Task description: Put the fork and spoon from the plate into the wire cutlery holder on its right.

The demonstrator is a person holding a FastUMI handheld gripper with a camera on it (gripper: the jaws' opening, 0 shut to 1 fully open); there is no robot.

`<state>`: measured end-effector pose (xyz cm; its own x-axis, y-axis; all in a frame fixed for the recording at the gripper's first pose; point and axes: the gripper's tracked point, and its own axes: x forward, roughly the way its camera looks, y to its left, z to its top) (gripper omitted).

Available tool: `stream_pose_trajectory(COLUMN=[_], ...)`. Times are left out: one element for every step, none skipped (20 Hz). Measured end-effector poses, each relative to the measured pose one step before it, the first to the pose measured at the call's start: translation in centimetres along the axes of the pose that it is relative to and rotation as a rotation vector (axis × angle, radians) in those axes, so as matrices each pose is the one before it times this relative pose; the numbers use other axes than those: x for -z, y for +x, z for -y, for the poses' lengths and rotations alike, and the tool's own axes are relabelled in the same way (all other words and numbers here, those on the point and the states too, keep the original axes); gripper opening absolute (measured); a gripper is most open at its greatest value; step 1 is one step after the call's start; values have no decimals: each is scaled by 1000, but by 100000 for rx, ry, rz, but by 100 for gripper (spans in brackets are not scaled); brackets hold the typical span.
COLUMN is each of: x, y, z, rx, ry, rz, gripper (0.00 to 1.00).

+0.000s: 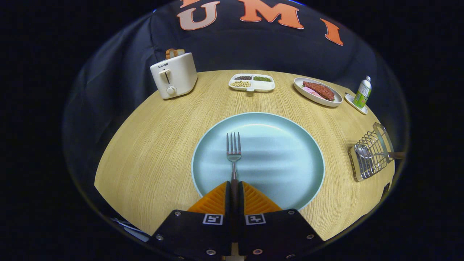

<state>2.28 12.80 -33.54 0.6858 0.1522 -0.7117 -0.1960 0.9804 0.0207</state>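
Note:
A metal fork (233,150) points away from me over the pale blue plate (282,159), its tines toward the far side. My gripper (234,186) is shut on the fork's handle, which runs back between the two fingers. The wire cutlery holder (371,154) lies to the right of the plate near the table's edge. A spoon (366,152) rests inside it, bowl toward the plate and handle sticking out to the right.
At the far left of the round wooden table (152,152) stands a white toaster (174,75) with bread in it. A divided dish of beans (251,82), an oval dish of meat (318,92) and a small bottle on a coaster (362,93) line the far side.

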Motion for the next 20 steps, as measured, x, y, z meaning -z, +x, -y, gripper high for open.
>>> stream_pose_trajectory(x=[-266, -349, -504, -461, -539, -524, -566, -459, -412, -416, -321, -272, -270, -349, -205, 155, -185, -94, -12, 38], y=[-140, -244, -338, -513, -627, -767, -686, -798, -798, -954, -931, -882, -945, -1024, -991, -1572, -962, -973, -804, -687], z=[75, 122, 117, 138, 252, 202, 468, 613, 800, 775, 1012, 1194, 1120, 985, 1142, 1418, 1556, 1421, 1391, 1214], rx=[-118, -448, -716, -770, -994, -1152, -785, -479, -373, -522, -296, 173, -152, -299, 412, 1248, 1991, 1749, 1568, 1534], ry=[801, 763, 352, 295, 335, 218, -219, -239, -130, 252, 421, 903, 1428, 1322, 144, -1243, -1649, -1368, -498, -252], rz=[292, 485, 449, 255, 474, 8, -228, -434, -705, -835, -1223, -1513, -1438, -1007, -1455, -1348, -1094, -1614, -1773, -1770], gripper=[7, 6, 6, 6, 6, 6, 6, 6, 6, 6, 6, 6, 6, 6, 6, 6, 6, 6, 6, 6])
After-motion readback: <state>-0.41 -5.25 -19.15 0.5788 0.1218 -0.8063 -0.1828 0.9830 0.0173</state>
